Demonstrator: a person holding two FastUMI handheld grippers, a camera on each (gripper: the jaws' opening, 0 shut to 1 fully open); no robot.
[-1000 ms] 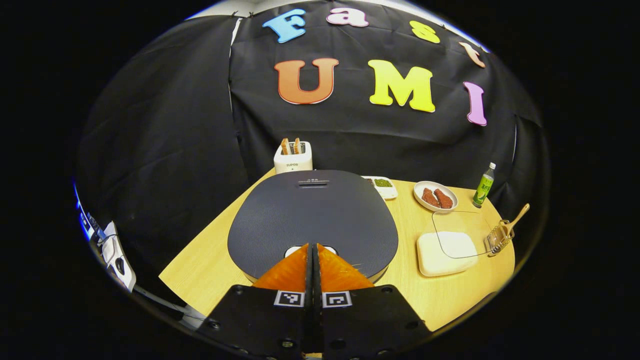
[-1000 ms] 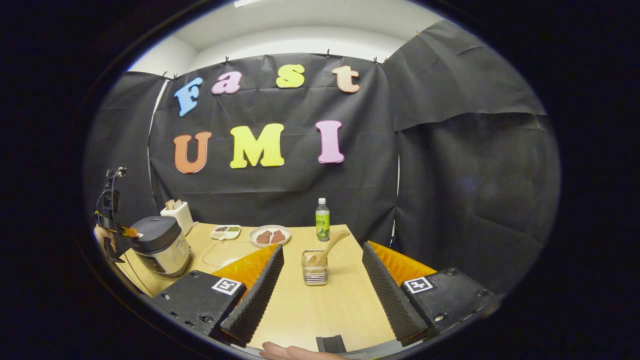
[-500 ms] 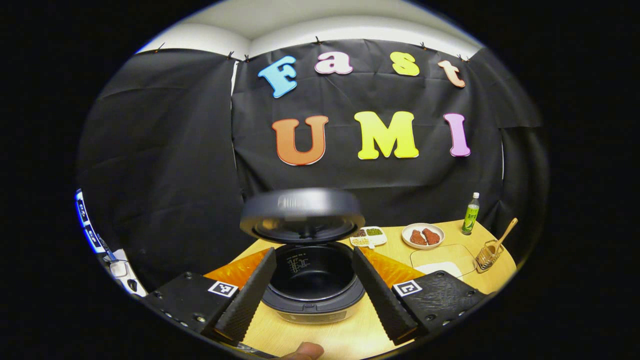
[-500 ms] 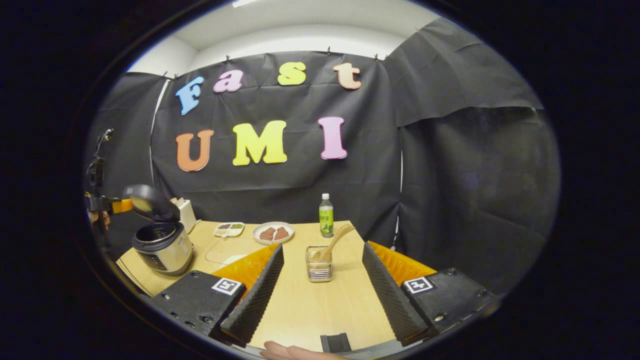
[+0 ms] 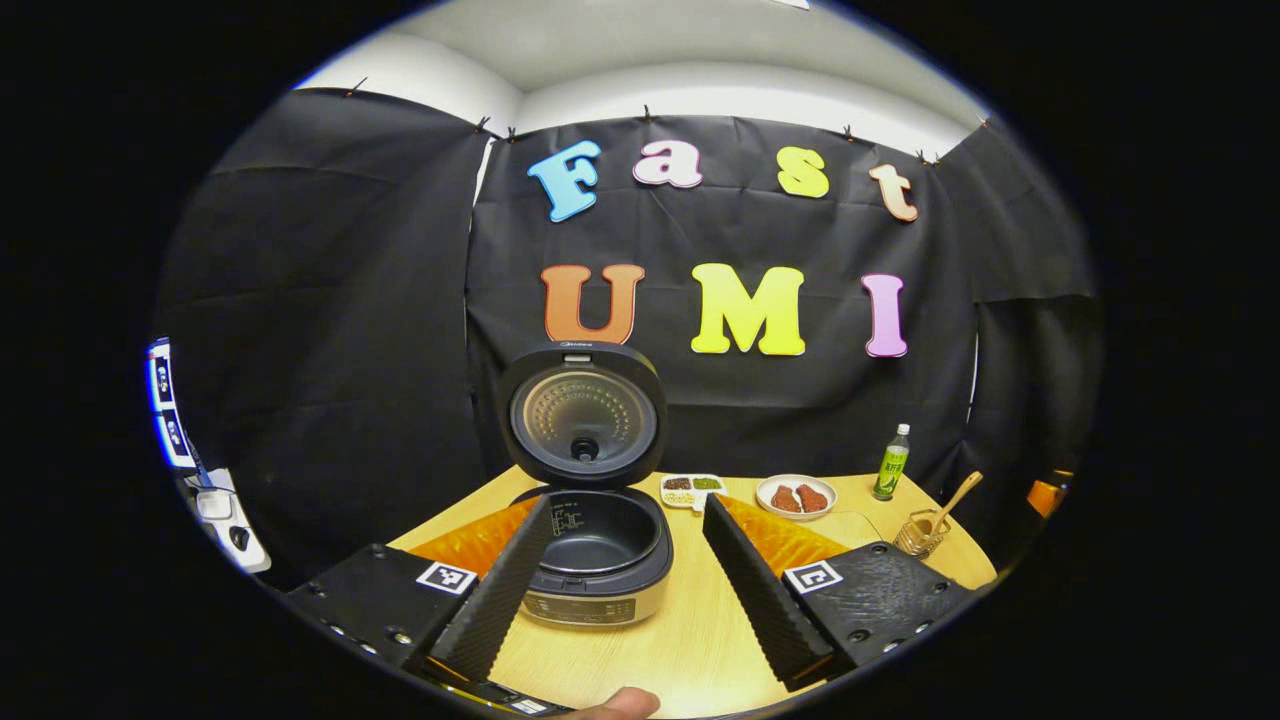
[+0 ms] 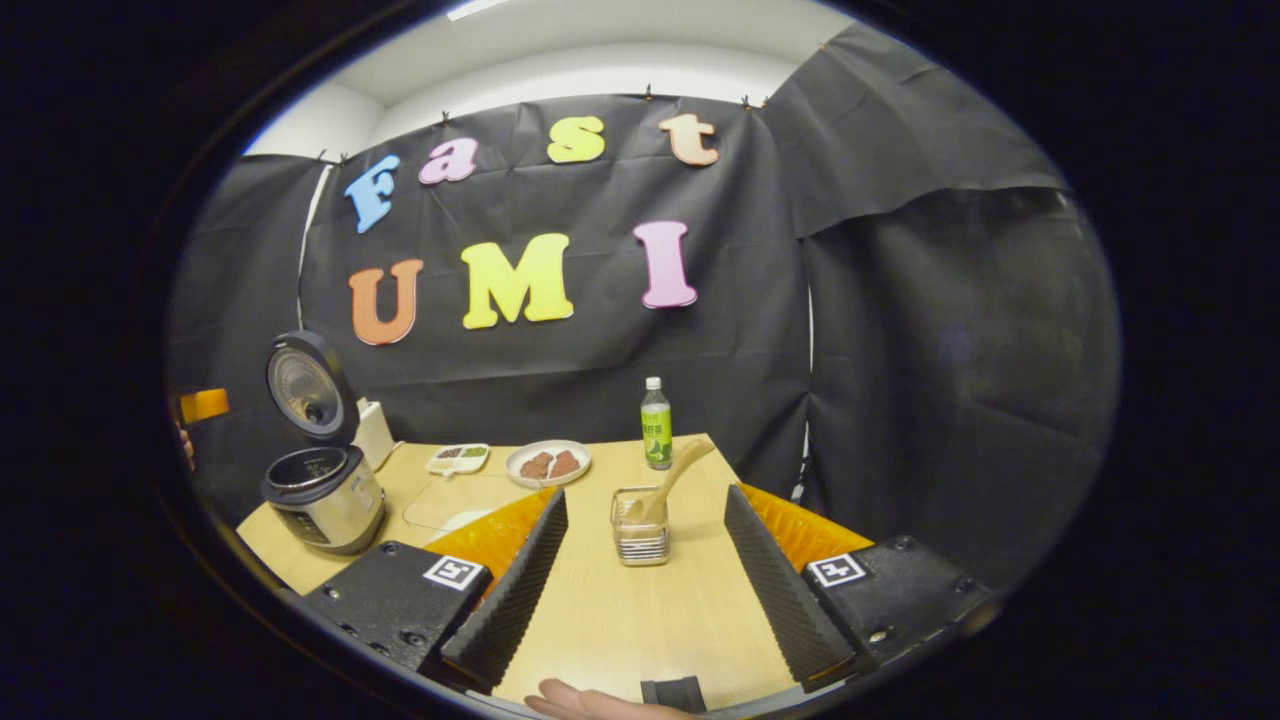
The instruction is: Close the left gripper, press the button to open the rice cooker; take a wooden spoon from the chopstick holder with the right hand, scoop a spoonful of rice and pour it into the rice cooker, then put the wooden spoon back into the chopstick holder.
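1. Where the left gripper view looks across the table (image 5: 690, 650), the left hand-held gripper (image 5: 625, 575) stands wide open and empty, its fingers framing the rice cooker (image 5: 595, 550). The cooker's lid (image 5: 582, 412) stands upright at the back and the dark pot is exposed. The wooden spoon (image 5: 950, 500) sits in the chopstick holder (image 5: 915, 535) at far right, handle slanting up and to the right.

2. As the right gripper view shows, the right hand-held gripper (image 6: 640, 570) is likewise wide open and holds nothing; the chopstick holder (image 6: 640, 540) stands between its fingers, a little ahead. The wooden spoon (image 6: 672, 480) rests bowl-down inside, its long axis tilted up and to the right, towards a green bottle (image 6: 656, 410).

3. Judgement: the spoon looks light, rigid and smooth. The free upper handle is the place to take hold, across its width. The wire holder appears light and may tip or drag.
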